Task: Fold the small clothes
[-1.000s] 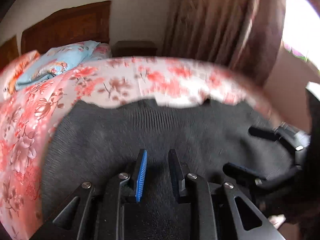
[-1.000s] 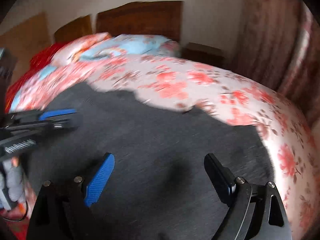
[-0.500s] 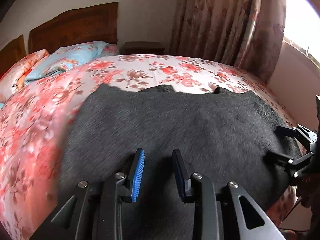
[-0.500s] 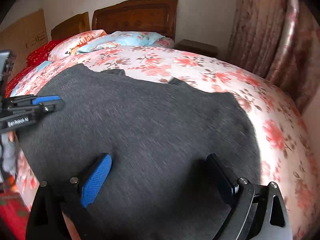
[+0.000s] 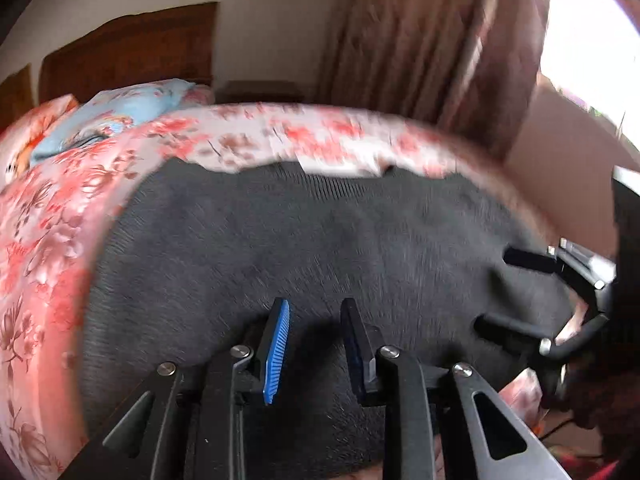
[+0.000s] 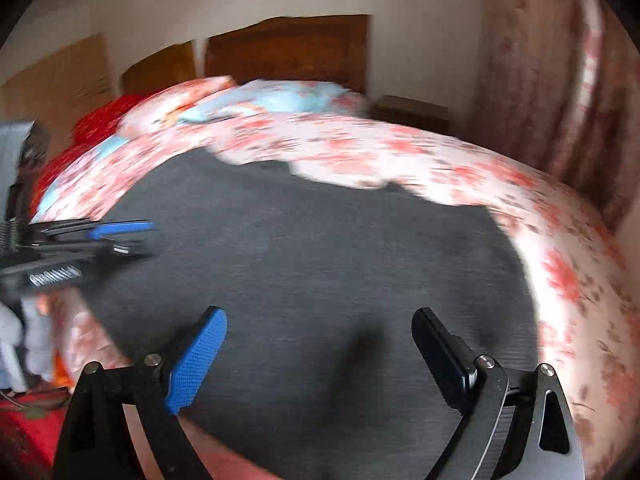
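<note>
Sweater (image 5: pixel 320 248), dark grey knit, is spread flat over the floral bedspread (image 5: pixel 48 216) and fills the middle and lower part of both views, ribbed edge toward the top of the frame. Left claw (image 5: pixel 314 320) sits low centre in its own view, jaws only a narrow gap apart with nothing pinched between them, just over the fabric. Right claw (image 6: pixel 318 328) is spread wide and released, also hovering above the knit; it shows again at the right edge of the left view. Pale blue pillow (image 6: pixel 288 98) lies near the wooden headboard (image 6: pixel 288 48) up top, with curtain (image 5: pixel 432 48) at upper right. Everything is pretty motion-blurred.
</note>
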{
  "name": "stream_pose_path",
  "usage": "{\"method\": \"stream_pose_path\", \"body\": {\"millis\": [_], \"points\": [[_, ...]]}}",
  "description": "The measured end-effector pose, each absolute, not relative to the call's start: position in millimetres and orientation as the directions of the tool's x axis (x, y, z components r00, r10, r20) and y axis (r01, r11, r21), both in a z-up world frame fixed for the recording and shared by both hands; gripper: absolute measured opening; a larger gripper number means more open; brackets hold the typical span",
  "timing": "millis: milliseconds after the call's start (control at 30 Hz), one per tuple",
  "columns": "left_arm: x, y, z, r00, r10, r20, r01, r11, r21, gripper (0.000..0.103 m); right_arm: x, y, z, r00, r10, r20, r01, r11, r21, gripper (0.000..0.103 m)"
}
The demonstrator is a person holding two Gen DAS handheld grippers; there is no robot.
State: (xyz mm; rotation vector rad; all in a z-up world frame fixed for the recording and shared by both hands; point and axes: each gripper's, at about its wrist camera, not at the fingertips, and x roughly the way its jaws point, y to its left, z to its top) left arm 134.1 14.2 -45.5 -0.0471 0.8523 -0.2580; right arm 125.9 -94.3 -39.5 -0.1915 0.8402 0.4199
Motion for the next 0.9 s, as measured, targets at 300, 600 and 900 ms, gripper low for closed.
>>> {"method": "stream_pose_path", "body": {"millis": [300, 600, 900], "points": [[114, 41, -45, 0.69, -0.158, -0.707, 0.147, 0.986, -0.077, 0.03, 110, -98, -57, 0.588, 0.274, -0.761, -0.474, 0.879, -0.05, 0.103], [86, 56, -40, 0.706, -0.17, -0.687, 0.065, 0.982, -0.176, 0.027, 86, -142, -48, 0.668, 0.138, -0.731, -0.29, 0.953, -0.085, 0.103], [68, 15, -54, 0.717, -0.218, -0.662, 0.236, 0.97, -0.064, 0.027, 73, -93, -62, 0.675, 0.221, -0.704, -0.41, 0.905, -0.11, 0.103]]}}
